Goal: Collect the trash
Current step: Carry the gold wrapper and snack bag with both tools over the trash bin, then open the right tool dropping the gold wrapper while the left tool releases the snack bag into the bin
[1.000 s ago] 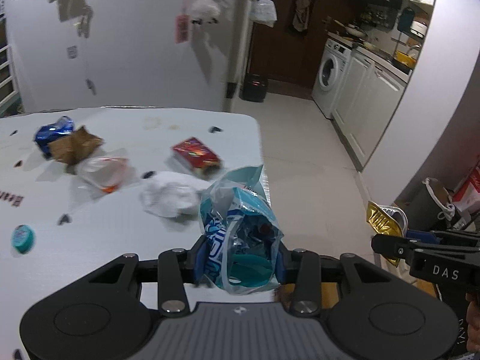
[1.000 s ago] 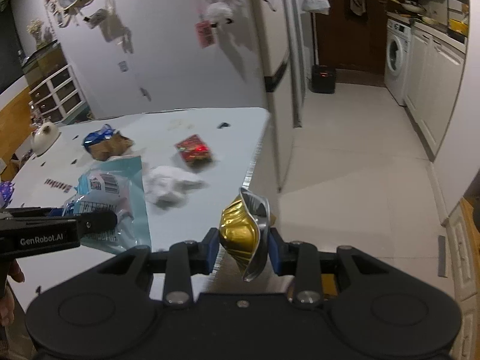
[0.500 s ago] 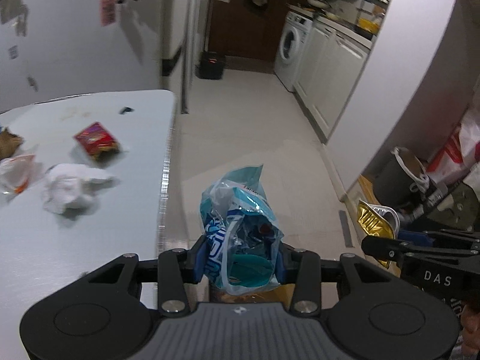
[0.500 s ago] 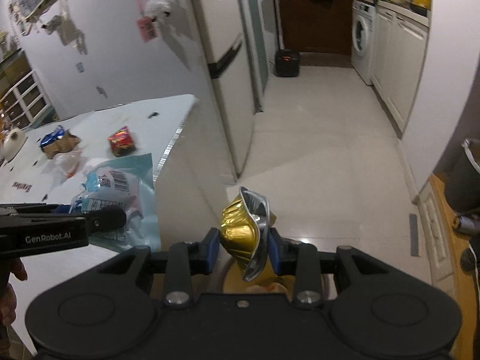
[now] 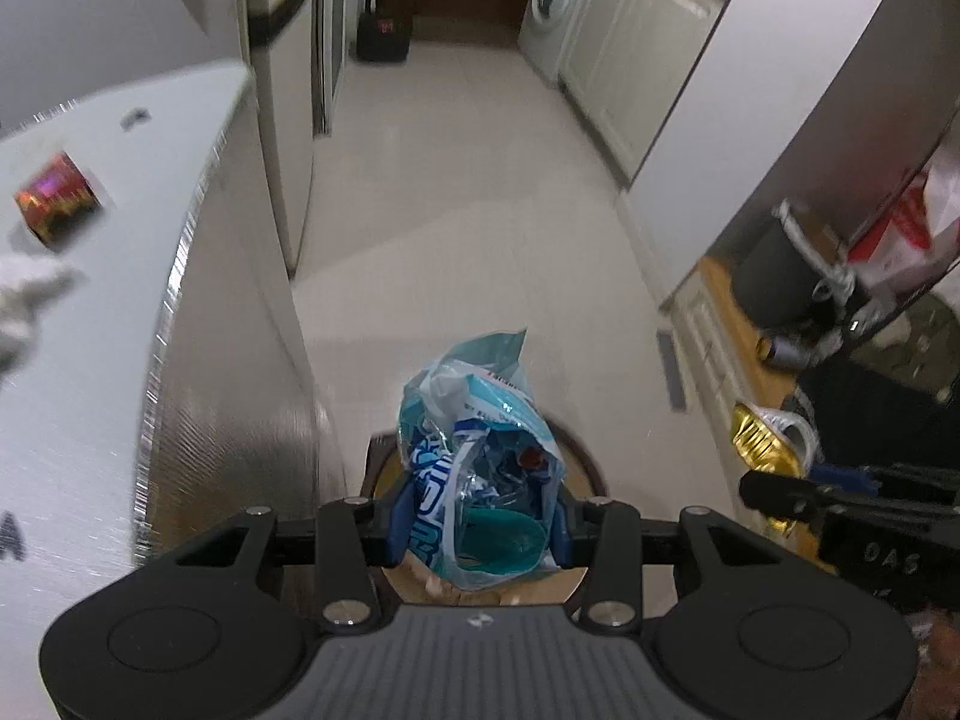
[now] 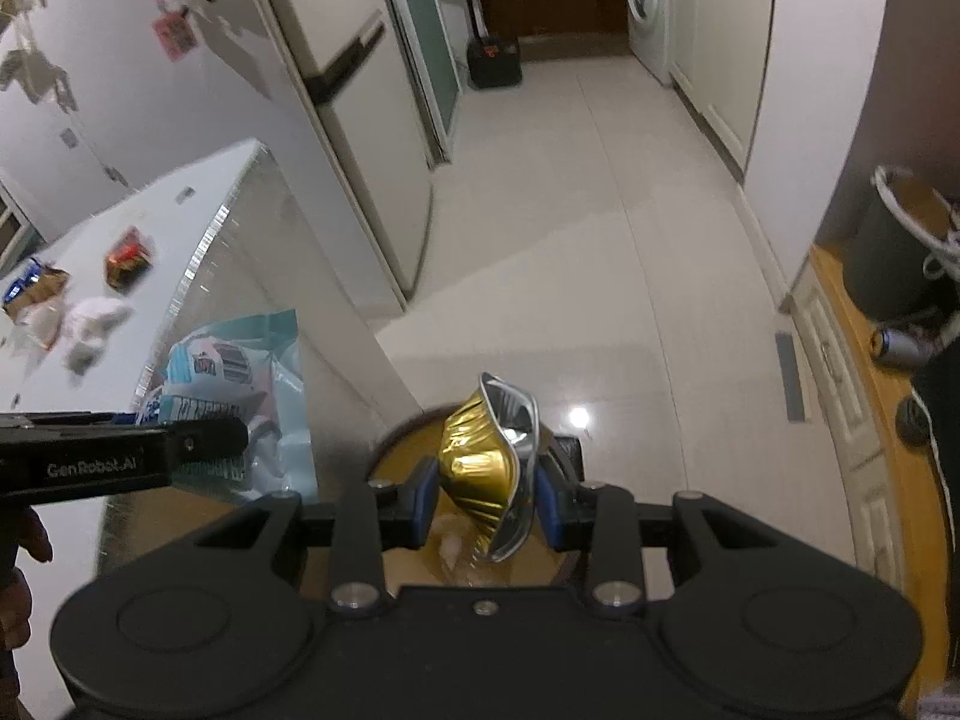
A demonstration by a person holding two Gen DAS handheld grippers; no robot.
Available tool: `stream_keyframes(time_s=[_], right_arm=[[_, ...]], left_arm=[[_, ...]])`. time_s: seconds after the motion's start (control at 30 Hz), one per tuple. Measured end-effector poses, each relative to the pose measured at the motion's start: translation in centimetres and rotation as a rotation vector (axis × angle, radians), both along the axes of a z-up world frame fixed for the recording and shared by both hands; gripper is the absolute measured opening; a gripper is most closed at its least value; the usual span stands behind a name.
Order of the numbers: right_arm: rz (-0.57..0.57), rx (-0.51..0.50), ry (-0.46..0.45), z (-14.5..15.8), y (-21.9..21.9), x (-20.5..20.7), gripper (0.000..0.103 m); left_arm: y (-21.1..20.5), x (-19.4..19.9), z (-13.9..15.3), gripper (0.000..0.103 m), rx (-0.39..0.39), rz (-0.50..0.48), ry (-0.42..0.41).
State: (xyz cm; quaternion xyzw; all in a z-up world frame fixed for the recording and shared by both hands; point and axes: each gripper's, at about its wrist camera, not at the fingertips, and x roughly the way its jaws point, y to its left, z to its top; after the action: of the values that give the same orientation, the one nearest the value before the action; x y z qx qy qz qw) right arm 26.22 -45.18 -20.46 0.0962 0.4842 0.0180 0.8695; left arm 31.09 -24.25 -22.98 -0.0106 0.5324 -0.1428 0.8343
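A round bin (image 6: 414,444) with a dark rim and tan inside sits on the pale floor beside the table (image 5: 78,360), directly under both grippers. Pale scraps lie in the bottom of it, though they are too blurred to name. The left gripper (image 5: 478,525) is clamped on a crumpled teal-and-blue plastic bag (image 5: 480,456) (clear film with some blue print), which stands up between the blue pads over the bin's opening. The right gripper (image 6: 485,501) is clenched on a crushed gold foil cup (image 6: 489,459), its silver inside turned to the right, also hanging above the bin. Farther right by the wall stands a dark bucket (image 6: 894,252) with a white rim; what it holds cannot be made out.

Left on the table are a red wrapper (image 5: 54,198), a white crumpled tissue (image 5: 24,300) and, seen only from the right wrist view, a blue-and-brown wrapper (image 6: 33,288).

A second ago both grippers were over the tabletop with the litter spread out ahead of them — now they have swung past the table's edge and dipped toward the floor, so the bin fills the space under the jaws. The grips on the bag and the foil cup are unchanged.
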Motion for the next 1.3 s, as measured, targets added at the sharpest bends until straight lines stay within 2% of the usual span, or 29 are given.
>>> stream_keyframes(time_s=[0.27,0.5,0.53,0.57,0.6,0.63,0.67,0.93,1.2,1.3], right_arm=[[-0.005,0.042,0.124,-6.5,-1.5,2.3,0.035],[-0.031,0.075,0.182,-10.8,-2.0,4.1,0.035],[-0.038,0.077,0.184,-11.1,-2.1,4.2,0.035],[-0.043,0.077,0.185,-11.3,-2.2,4.3,0.035],[-0.048,0.076,0.186,-11.5,-2.4,4.4,0.035],[-0.053,0.077,0.188,-11.8,-2.5,4.4,0.035],[-0.056,0.080,0.190,-11.9,-2.7,4.4,0.035],[-0.060,0.120,0.226,-14.3,-3.5,5.5,0.035],[-0.019,0.159,0.256,-17.2,-2.4,8.5,0.035],[-0.006,0.172,0.302,-18.8,-1.8,9.4,0.035]], left_arm=[[-2.7,2.3,-7.3,0.043,0.074,-0.070,0.124],[-5.5,4.4,-12.4,0.044,0.014,-0.124,0.216],[-5.9,4.6,-13.1,0.047,0.005,-0.131,0.227],[-6.3,4.6,-13.7,0.053,-0.012,-0.138,0.234],[-6.3,4.6,-14.4,0.060,-0.031,-0.144,0.244],[-6.5,4.6,-15.0,0.073,-0.037,-0.149,0.257],[-6.8,4.6,-15.6,0.076,-0.027,-0.152,0.265],[-6.7,3.5,-17.6,0.076,0.046,-0.175,0.300],[-5.8,4.4,-17.8,0.076,0.058,-0.150,0.301],[-5.3,4.4,-18.0,0.080,0.068,-0.148,0.304]])
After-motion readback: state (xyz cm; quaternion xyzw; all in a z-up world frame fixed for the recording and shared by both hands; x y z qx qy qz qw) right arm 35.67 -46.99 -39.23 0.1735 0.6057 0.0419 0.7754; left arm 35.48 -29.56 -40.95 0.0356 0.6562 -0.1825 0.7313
